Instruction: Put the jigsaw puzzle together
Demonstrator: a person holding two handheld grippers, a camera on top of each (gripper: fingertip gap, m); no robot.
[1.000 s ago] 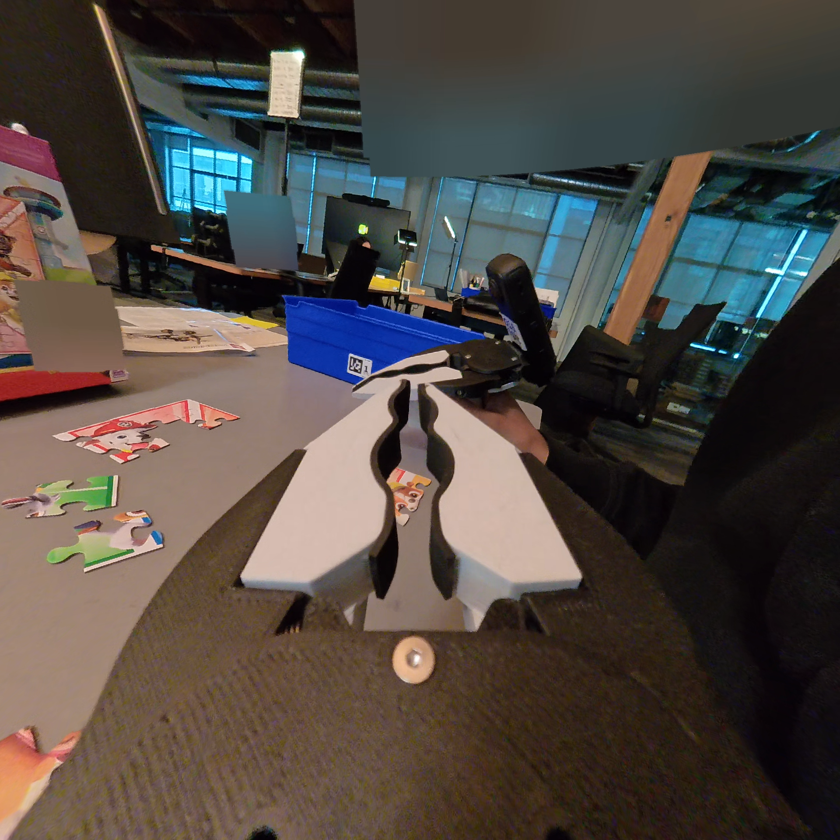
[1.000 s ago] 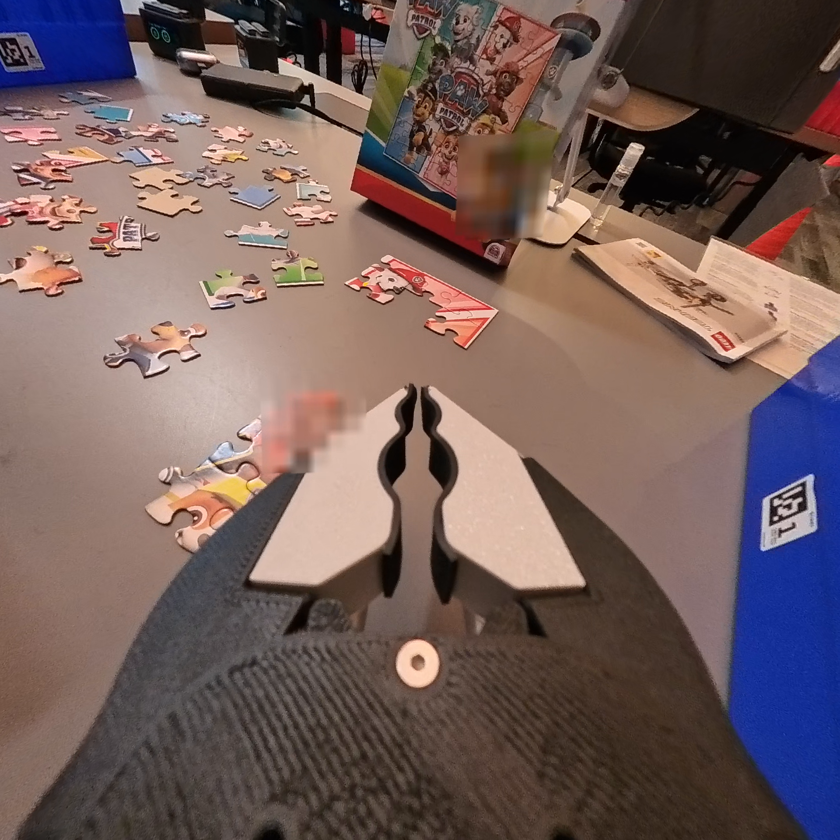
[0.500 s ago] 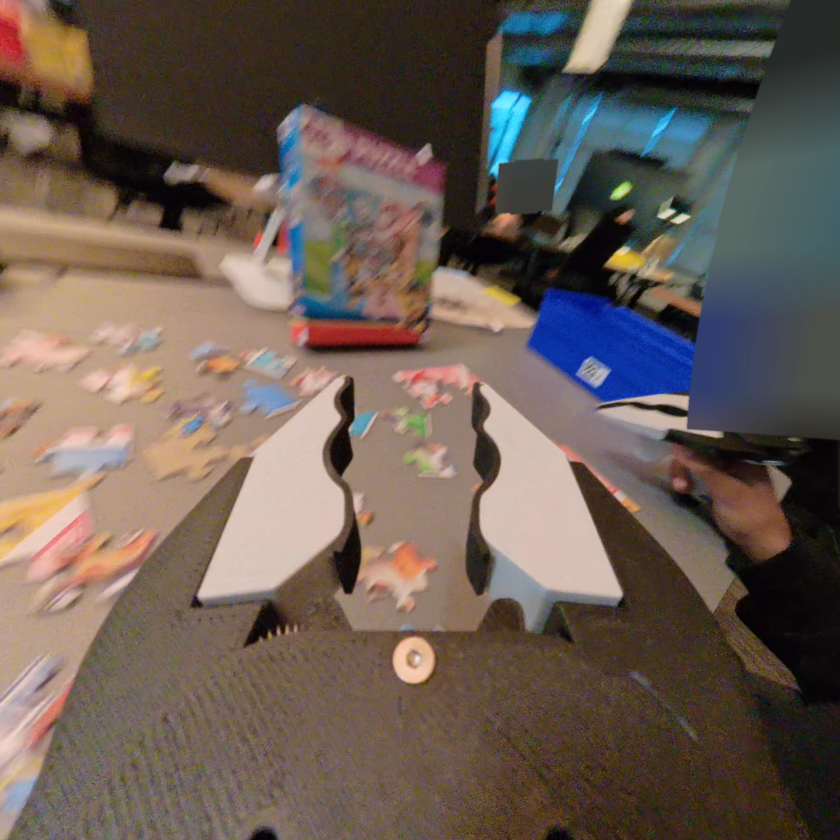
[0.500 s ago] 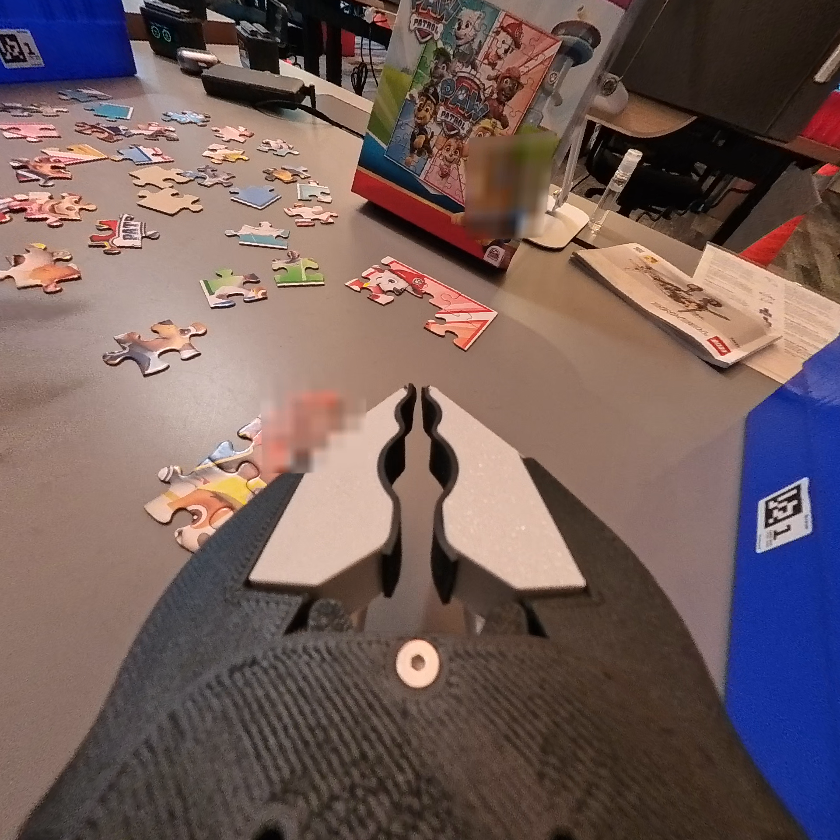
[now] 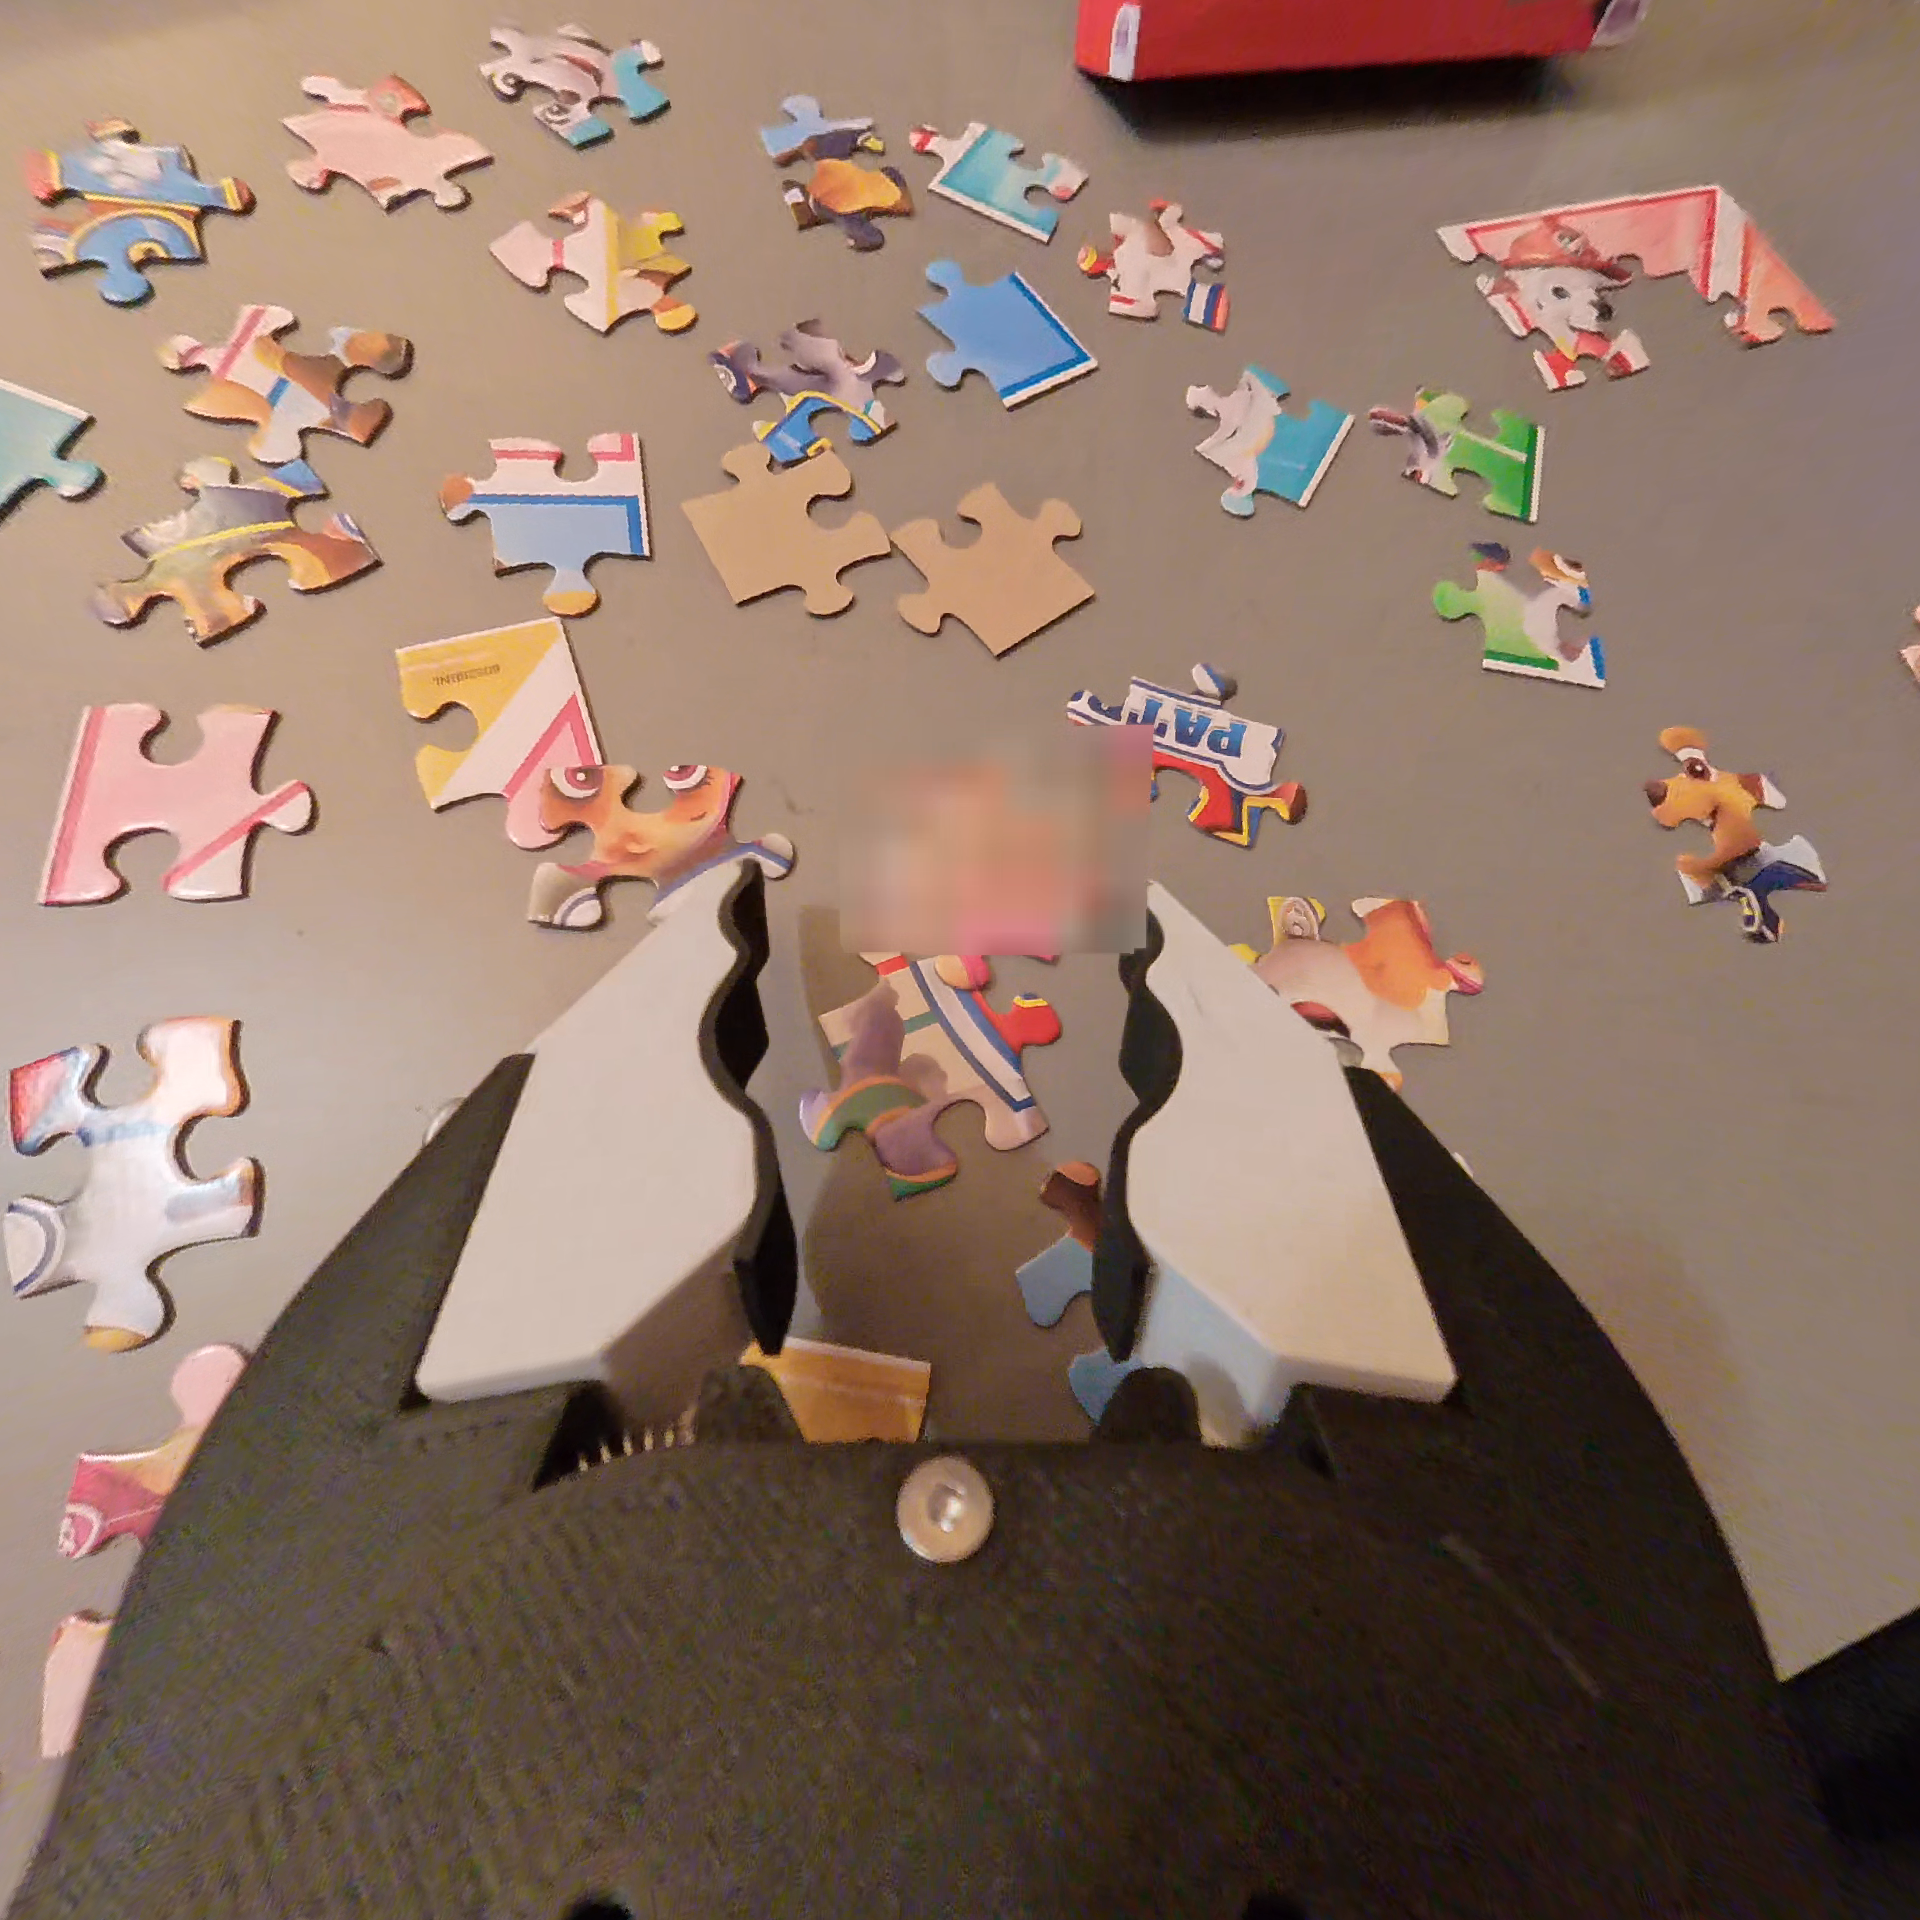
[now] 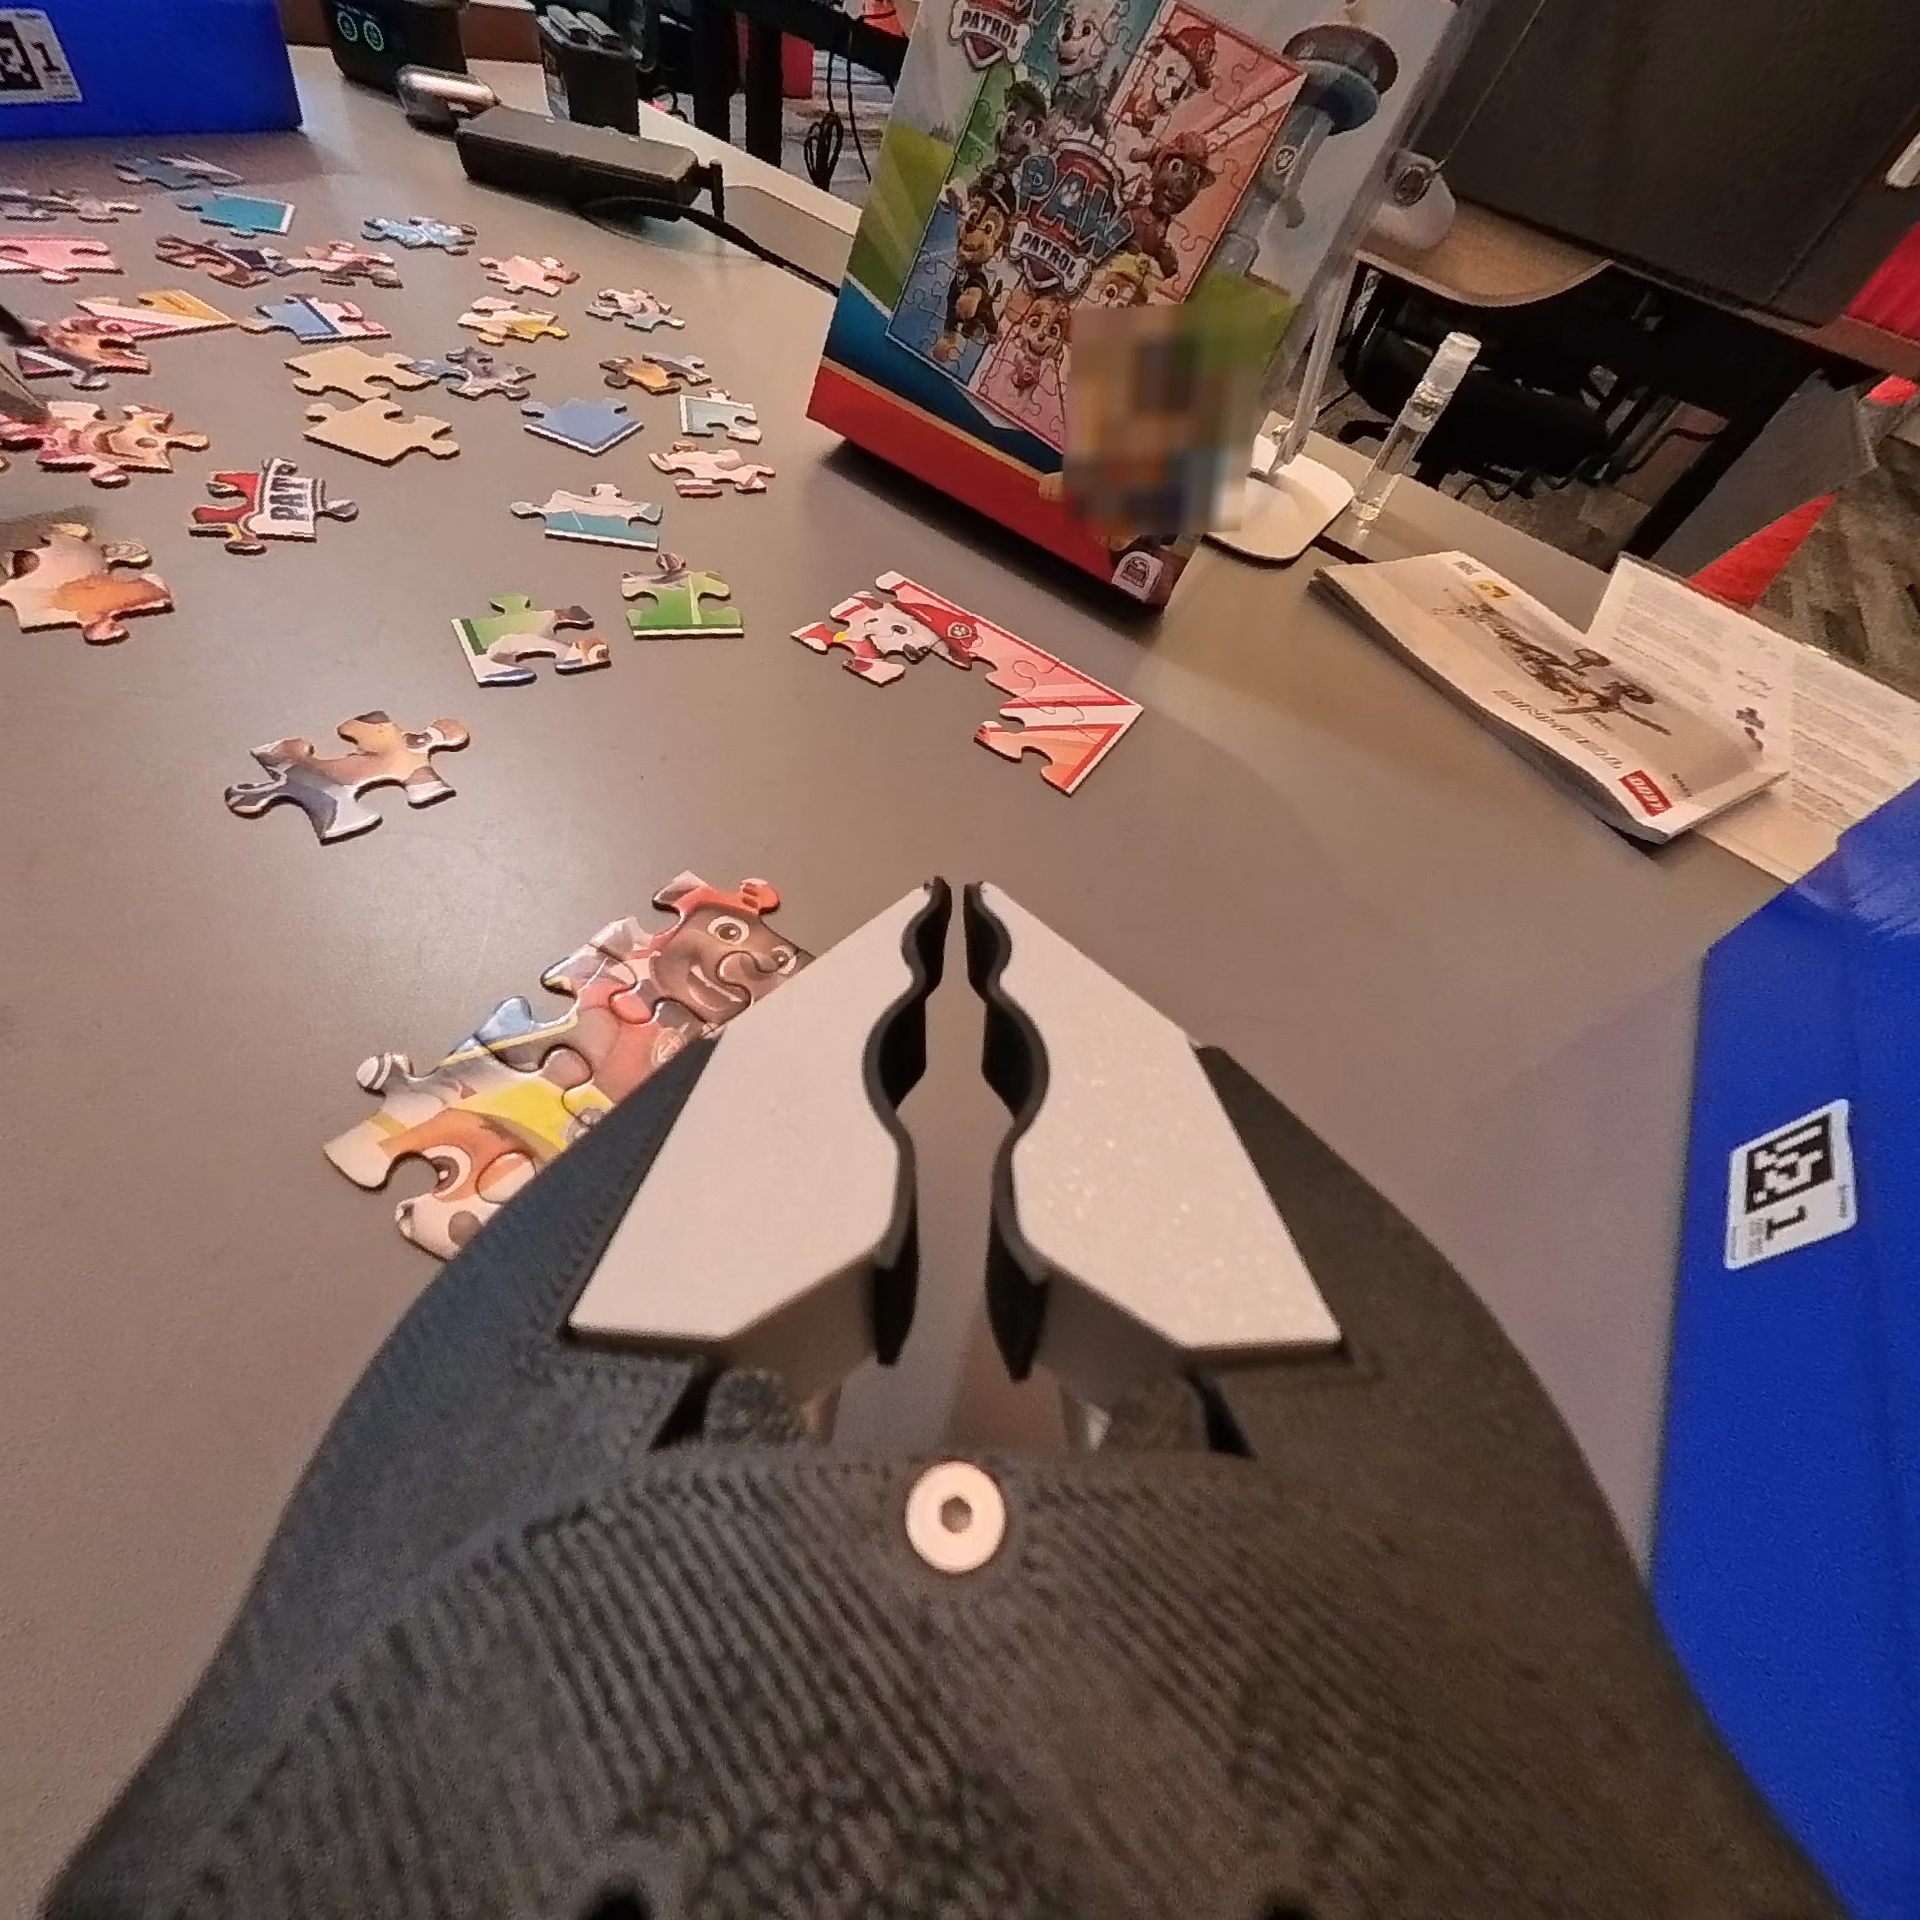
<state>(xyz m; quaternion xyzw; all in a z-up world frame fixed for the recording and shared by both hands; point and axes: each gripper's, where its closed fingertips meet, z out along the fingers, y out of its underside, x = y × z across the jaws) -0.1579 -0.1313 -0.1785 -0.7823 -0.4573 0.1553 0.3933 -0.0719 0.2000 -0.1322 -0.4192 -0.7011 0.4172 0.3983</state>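
Here the left tool (image 5: 951, 904) is hanging over the grey bench (image 5: 1351, 1143) with its fingers spread wide and gripping nothing; a colourful puzzle piece (image 5: 925, 1070) is lying flat on the bench between them, partly under a blurred patch, and neither pad is pressing on it. Other loose pieces are sitting close around: a piece with a cartoon face (image 5: 634, 831) just beside the left fingertip, an orange piece (image 5: 1361, 977) beside the right one, and two pieces turned brown side up (image 5: 883, 545) farther off. The pieces are lying spread apart in a single layer, most of them picture side up, probably so each can be seen and reached singly. The right tool (image 6: 956, 888) is hovering low over a bare stretch of bench with its fingers nearly together and nothing between them; a joined cluster of pieces (image 6: 582, 1049) is lying just to its left, and a joined red corner section (image 6: 977, 675) is lying farther ahead. The puzzle box (image 6: 1049, 260) is standing upright beyond that, perhaps as a picture to work from. A blue bin (image 6: 1808, 1195) is sitting at the right, with booklets (image 6: 1558, 707) near it and a black power brick (image 6: 577, 156) at the far edge. Behind the bench, dark furniture and a red-patterned floor are showing.
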